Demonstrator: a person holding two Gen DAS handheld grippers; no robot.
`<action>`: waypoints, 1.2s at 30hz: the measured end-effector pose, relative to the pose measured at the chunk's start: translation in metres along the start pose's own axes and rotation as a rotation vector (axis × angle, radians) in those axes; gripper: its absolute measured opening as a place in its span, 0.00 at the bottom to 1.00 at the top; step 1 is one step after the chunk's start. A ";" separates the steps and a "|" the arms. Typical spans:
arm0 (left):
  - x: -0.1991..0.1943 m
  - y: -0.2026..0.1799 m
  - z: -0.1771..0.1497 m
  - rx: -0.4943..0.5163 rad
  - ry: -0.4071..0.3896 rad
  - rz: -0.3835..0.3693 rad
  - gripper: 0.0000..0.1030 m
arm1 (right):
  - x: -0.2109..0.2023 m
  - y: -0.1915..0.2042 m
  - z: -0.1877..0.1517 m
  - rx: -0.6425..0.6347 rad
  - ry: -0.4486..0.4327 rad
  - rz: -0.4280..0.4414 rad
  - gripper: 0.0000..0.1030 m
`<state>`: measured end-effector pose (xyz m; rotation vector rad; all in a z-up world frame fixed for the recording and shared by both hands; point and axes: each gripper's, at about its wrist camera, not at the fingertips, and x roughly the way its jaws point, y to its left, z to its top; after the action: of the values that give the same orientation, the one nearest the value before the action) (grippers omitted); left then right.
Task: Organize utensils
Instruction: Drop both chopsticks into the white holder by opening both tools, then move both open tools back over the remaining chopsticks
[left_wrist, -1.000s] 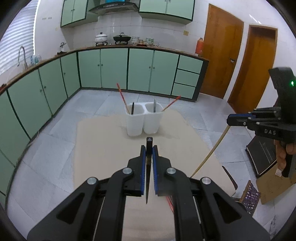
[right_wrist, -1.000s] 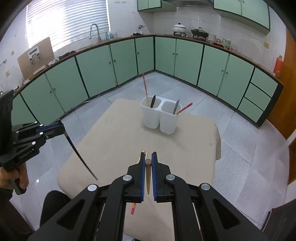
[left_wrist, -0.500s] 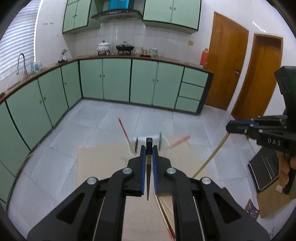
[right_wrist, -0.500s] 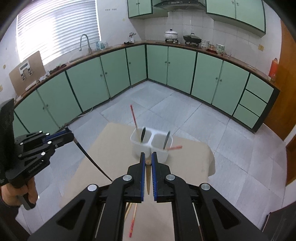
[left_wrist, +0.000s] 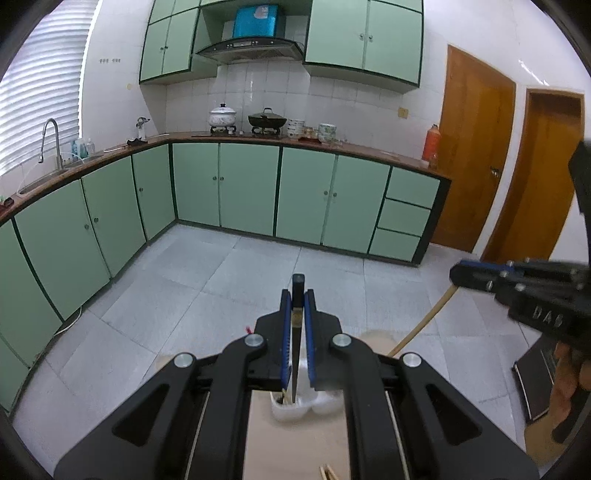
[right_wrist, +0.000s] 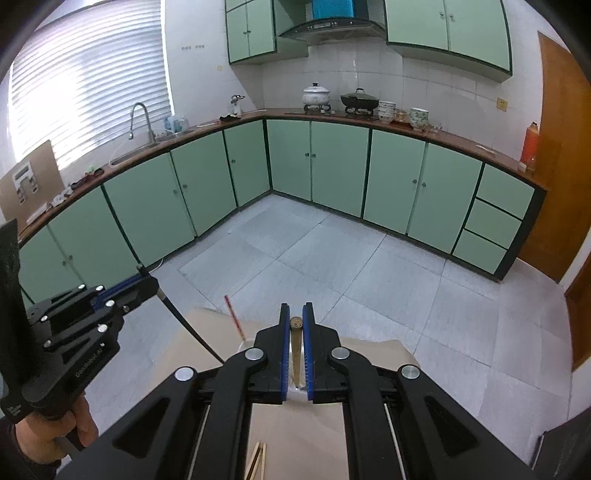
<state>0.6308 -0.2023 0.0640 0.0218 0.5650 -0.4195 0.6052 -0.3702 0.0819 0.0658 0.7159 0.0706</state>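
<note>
My left gripper (left_wrist: 297, 295) is shut on a black chopstick (left_wrist: 294, 354) that hangs down between its blue pads. Its lower end is over the white two-cup holder (left_wrist: 295, 410), which shows only as a sliver under the fingers. My right gripper (right_wrist: 296, 314) is shut on a tan wooden chopstick (right_wrist: 296, 339) that also points down. Across the views, the right gripper (left_wrist: 456, 275) with its tan chopstick (left_wrist: 421, 330) shows at the right, and the left gripper (right_wrist: 146, 282) with the black chopstick (right_wrist: 188, 328) at the left. A red chopstick (right_wrist: 232, 314) sticks up from the hidden holder.
The holder stands on a table under a beige cloth (right_wrist: 295, 424). Loose wooden chopsticks (right_wrist: 258, 458) lie at its near edge. A hand (right_wrist: 55, 432) holds the left tool. Grey tiled floor and green cabinets (left_wrist: 243, 192) lie beyond; brown doors (left_wrist: 476, 158) stand right.
Both grippers have risen and moved forward toward the holder, each still gripping its chopstick. The holder has slid down the views and is now mostly hidden behind the fingers.
</note>
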 end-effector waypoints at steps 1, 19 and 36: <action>0.006 0.001 0.000 -0.001 -0.002 0.002 0.06 | 0.009 -0.004 -0.001 0.006 0.008 -0.001 0.06; 0.052 0.029 -0.055 0.004 0.091 0.035 0.21 | 0.053 -0.041 -0.043 0.063 0.066 0.037 0.14; -0.086 0.022 -0.269 0.050 0.088 0.007 0.72 | -0.045 0.018 -0.338 -0.071 -0.082 0.027 0.33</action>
<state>0.4354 -0.1130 -0.1204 0.0901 0.6409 -0.4269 0.3479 -0.3437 -0.1417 0.0103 0.6299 0.1186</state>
